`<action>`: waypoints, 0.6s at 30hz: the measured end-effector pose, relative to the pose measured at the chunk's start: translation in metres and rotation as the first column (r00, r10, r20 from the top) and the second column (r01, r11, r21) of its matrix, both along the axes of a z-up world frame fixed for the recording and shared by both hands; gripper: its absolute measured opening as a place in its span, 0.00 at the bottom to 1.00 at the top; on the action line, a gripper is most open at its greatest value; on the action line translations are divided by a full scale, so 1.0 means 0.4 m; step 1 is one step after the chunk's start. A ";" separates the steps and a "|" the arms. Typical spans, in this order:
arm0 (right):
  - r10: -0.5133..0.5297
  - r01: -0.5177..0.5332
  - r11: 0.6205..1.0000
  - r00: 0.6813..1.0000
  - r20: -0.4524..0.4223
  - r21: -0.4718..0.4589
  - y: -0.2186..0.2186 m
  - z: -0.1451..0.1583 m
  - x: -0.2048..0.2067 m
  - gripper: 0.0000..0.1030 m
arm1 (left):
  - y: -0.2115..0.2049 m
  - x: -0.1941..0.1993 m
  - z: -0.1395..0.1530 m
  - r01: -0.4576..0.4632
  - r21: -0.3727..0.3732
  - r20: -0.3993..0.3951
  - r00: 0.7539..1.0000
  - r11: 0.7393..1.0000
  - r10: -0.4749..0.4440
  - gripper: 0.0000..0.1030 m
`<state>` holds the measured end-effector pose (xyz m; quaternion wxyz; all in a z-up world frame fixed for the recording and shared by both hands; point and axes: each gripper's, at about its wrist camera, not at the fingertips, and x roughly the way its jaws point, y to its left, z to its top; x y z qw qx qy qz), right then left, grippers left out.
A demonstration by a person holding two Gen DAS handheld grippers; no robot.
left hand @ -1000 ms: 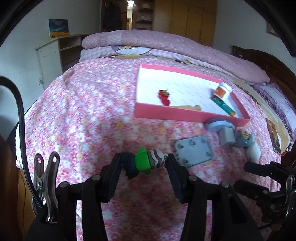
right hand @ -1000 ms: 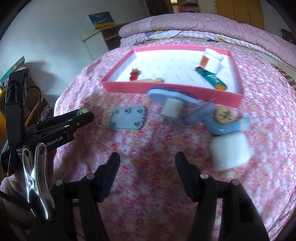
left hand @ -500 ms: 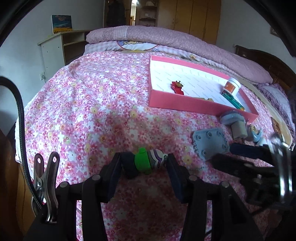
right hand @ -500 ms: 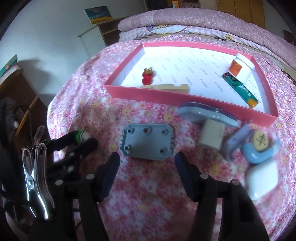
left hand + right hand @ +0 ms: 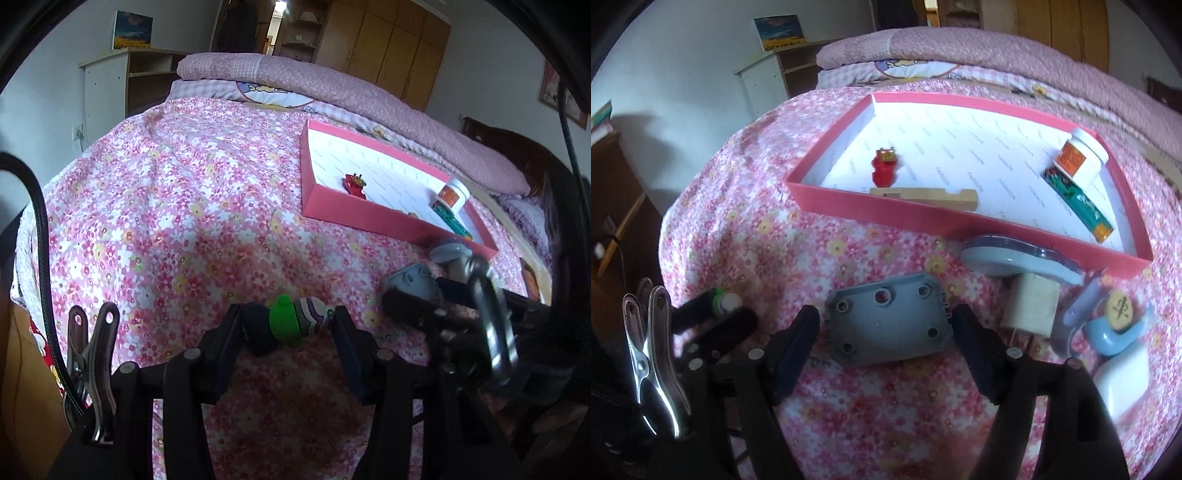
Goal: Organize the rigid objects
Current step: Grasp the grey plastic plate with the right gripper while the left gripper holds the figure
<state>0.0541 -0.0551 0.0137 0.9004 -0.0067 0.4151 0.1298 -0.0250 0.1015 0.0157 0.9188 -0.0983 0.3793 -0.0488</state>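
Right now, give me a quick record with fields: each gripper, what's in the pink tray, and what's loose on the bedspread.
left gripper: shut on green and purple toy
right gripper: open, jaws either side of grey plate
pink tray: red figure, wooden block, white jar, green tube
loose on bedspread: grey plate, white charger plug, blue pieces

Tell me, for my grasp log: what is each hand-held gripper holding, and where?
Left hand-held gripper: small figurine, clamped end to end. Right hand-held gripper: nothing; open around grey plate.
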 end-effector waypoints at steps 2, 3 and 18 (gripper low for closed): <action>0.007 -0.006 1.000 1.000 0.019 -0.029 0.008 -0.004 -0.007 0.75 | 0.003 0.001 -0.001 -0.002 -0.011 -0.002 1.000 1.000 0.002 0.50; 0.008 -0.007 0.999 1.000 0.026 -0.039 0.011 -0.006 -0.009 0.75 | 0.005 0.000 -0.001 -0.003 -0.013 -0.002 1.000 1.000 0.003 0.50; 0.033 -0.031 0.999 0.998 0.046 -0.026 -0.012 -0.005 -0.032 0.70 | -0.001 0.003 0.000 -0.002 0.012 -0.006 1.000 1.000 0.002 0.50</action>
